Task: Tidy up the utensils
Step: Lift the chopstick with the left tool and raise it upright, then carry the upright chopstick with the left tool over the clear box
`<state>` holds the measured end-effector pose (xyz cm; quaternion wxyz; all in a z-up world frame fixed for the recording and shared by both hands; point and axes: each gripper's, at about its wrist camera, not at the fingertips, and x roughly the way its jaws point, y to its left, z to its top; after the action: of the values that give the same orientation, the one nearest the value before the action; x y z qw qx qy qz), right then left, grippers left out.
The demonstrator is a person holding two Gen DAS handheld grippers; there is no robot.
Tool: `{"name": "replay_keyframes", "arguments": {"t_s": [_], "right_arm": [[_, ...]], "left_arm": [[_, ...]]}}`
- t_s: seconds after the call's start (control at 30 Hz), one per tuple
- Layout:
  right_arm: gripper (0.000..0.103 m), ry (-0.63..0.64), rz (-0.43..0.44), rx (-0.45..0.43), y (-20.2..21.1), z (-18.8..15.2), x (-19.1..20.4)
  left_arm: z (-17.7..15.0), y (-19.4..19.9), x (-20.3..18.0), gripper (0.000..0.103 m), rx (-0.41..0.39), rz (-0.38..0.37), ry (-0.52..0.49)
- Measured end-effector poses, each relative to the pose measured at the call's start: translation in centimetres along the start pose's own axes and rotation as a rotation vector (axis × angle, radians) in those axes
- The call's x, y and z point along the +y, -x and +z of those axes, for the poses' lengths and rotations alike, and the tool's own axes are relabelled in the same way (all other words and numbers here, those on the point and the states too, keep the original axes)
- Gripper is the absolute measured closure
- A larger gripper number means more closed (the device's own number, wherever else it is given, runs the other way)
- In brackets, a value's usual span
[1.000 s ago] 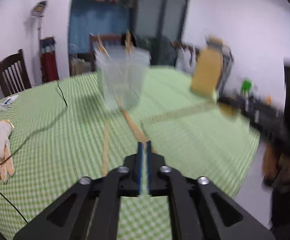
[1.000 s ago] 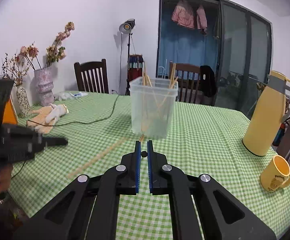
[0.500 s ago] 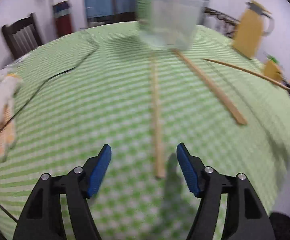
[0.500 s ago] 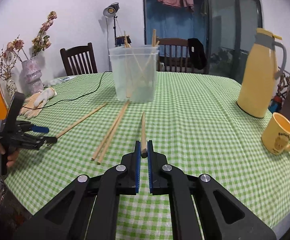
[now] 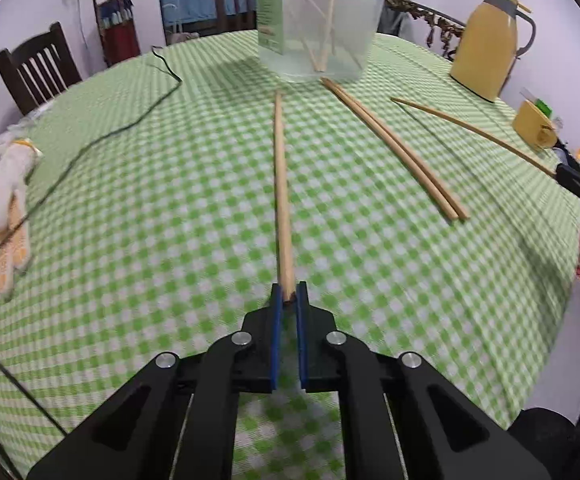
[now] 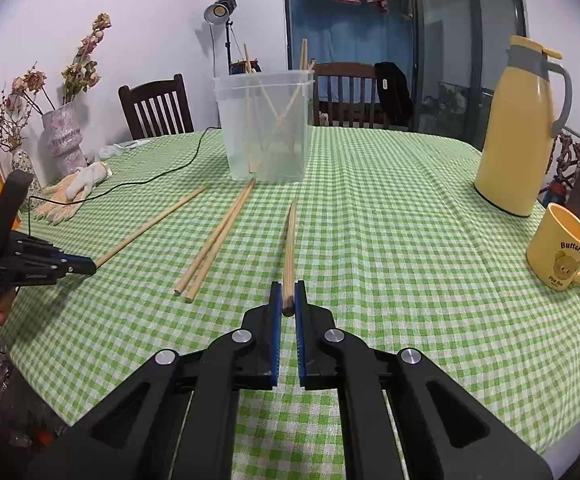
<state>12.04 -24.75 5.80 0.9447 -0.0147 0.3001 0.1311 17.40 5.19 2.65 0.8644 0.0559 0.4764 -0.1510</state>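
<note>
On the far left edge of the bench (image 5: 137, 240), clear of the work, a pair of gloves (image 5: 1, 216) is lying with a black cable (image 5: 101, 136) trailing past it. Next, the left gripper (image 5: 285, 300) is clenching its jaws on the near end of a single chopstick (image 5: 281, 184); taking it by the butt is leaving the whole shaft free to be tipped up and fed tip-first into a container, or so I judge. In the left wrist view that stick is running straight ahead towards the clear tub (image 5: 318, 20), which is standing upright further back on the bench with several chopsticks already leaning inside it — the evident destination. To the right of the held stick a pair of chopsticks (image 5: 398, 148) is lying side by side and touching on the green checked cloth, unclaimed, its far ends just beside the tub's base. Further right, the right gripper (image 6: 286, 300) is gripping a second single stick (image 6: 290, 248) by its thick end in the same way, the tip pointing towards the tub; whether that tip is resting on the cloth or hanging just above it I cannot tell. At the right side a yellow thermos jug (image 6: 522, 132) and a yellow mug (image 6: 562, 252) are standing well apart from the sticks — out of the path to the tub.
</note>
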Motion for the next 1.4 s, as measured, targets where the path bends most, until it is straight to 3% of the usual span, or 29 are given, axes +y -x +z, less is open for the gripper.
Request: {"name": "replay_keyframes", "arguments": {"t_s": [0.1,0.33,0.63,0.97,1.4], "right_arm": [[0.097,0.016,-0.006,-0.027,1.0,0.6,0.2],[0.097,0.045,0.006,-0.086,2.9,2.4,0.8],[0.097,0.096,0.013,-0.159,5.4,4.6,2.0],[0.097,0.129,-0.005,-0.18,5.7,6.6,2.1],[0.097,0.122,0.087,-0.128,2.2,14.2,0.4]], "left_arm": [[1.1,1.7,0.0,0.099,-0.061,-0.014,0.012],[4.1,10.5,-2.0,0.1,-0.267,-0.068,-0.023],[4.9,15.6,-3.1,0.1,-0.388,-0.093,-0.039],[6.3,16.6,-2.6,0.1,-0.416,-0.093,-0.058],[15.5,14.2,-2.2,0.1,-0.379,-0.128,-0.087]]}}
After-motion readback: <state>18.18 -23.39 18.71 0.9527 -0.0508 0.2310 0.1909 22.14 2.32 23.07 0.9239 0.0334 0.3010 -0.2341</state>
